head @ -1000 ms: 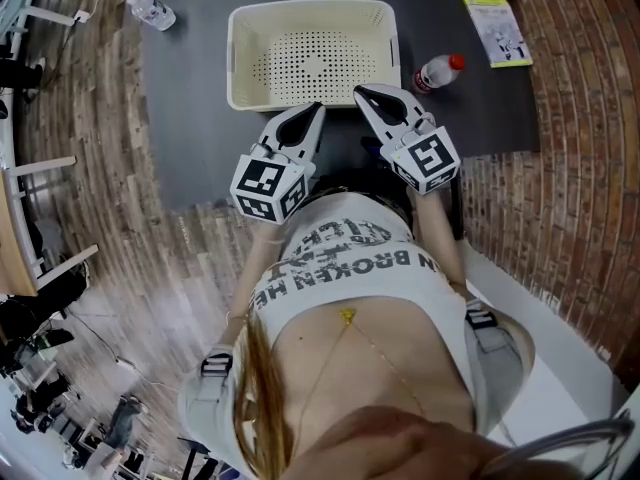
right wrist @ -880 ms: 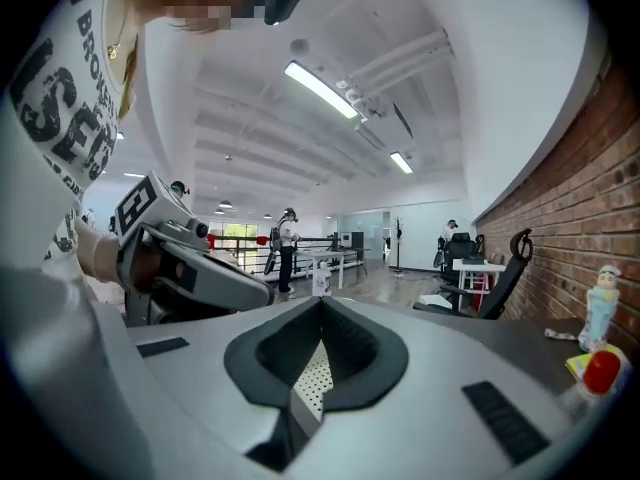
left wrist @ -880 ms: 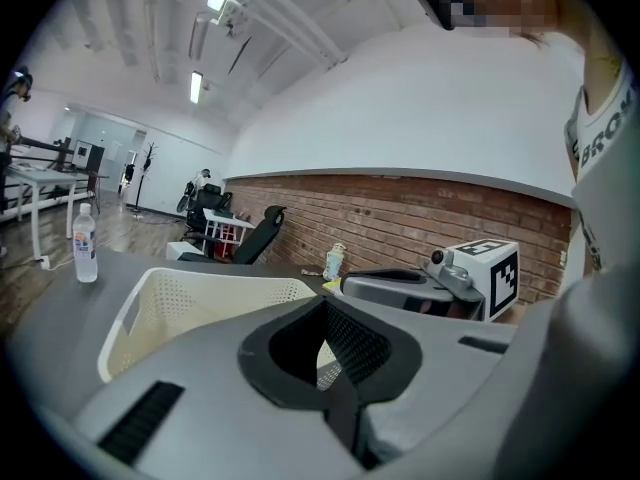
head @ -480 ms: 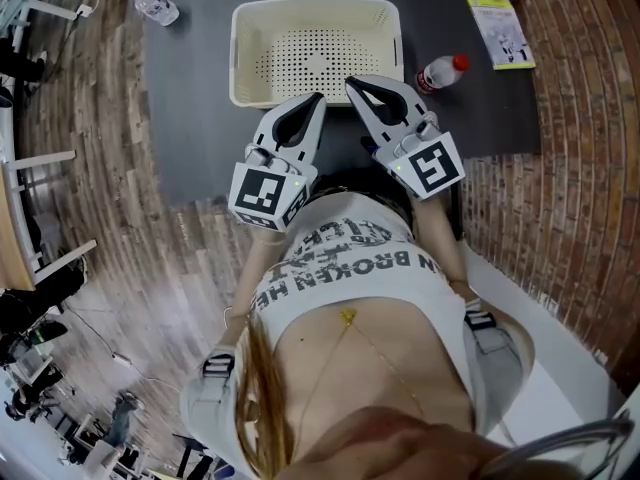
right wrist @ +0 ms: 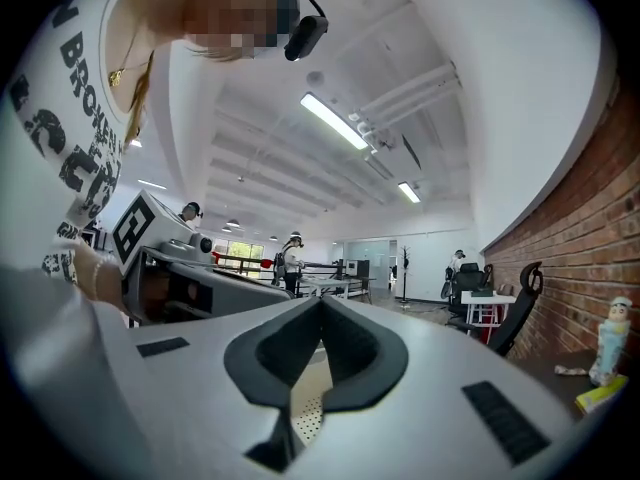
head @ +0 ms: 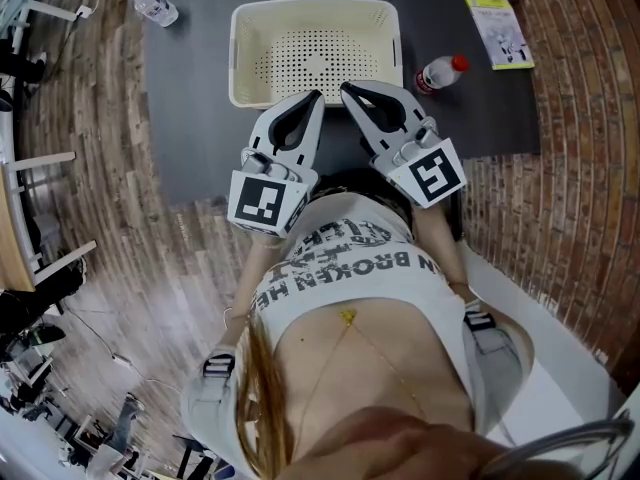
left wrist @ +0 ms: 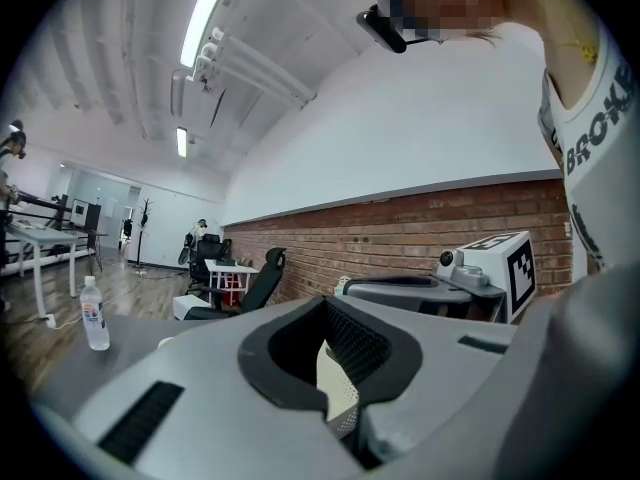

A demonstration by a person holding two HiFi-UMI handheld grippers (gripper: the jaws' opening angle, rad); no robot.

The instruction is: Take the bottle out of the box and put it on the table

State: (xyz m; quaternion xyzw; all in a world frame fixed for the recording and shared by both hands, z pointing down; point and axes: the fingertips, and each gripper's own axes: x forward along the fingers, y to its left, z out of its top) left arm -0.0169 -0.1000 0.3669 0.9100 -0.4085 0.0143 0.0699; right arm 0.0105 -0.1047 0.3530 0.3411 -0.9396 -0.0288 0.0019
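Our left hand-held gripper (head: 316,96) has its jaws pressed together at the tips, and its own view (left wrist: 325,303) shows only the oval gap behind the tips, with nothing pinched in it. Our right hand-held gripper (head: 345,88) is closed the same way, tips meeting and empty (right wrist: 322,300). We hold both level in front of our chest, side by side, with the tips close together over the near rim of the box (head: 243,48). Each carries its marker cube at the rear, the left one (head: 265,200) and the right one (head: 432,171) nearest our shirt.

The box is a cream basket with a perforated floor, and it sits on the dark counter (head: 190,118). From above we see nothing inside it. Through the closed jaws, each gripper view shows a slice of its cream perforated wall (left wrist: 335,378) (right wrist: 305,393).

The bottle (head: 440,72), clear with a red cap, lies on its side on the counter just to the right of the box, outside it and apart from both grippers.

A second clear bottle (head: 153,8) shows past the counter's far left corner, over the wooden floor, and in the left gripper view it stands upright (left wrist: 95,313). A yellow-green booklet (head: 497,28) lies at the counter's far right, well apart from the box.
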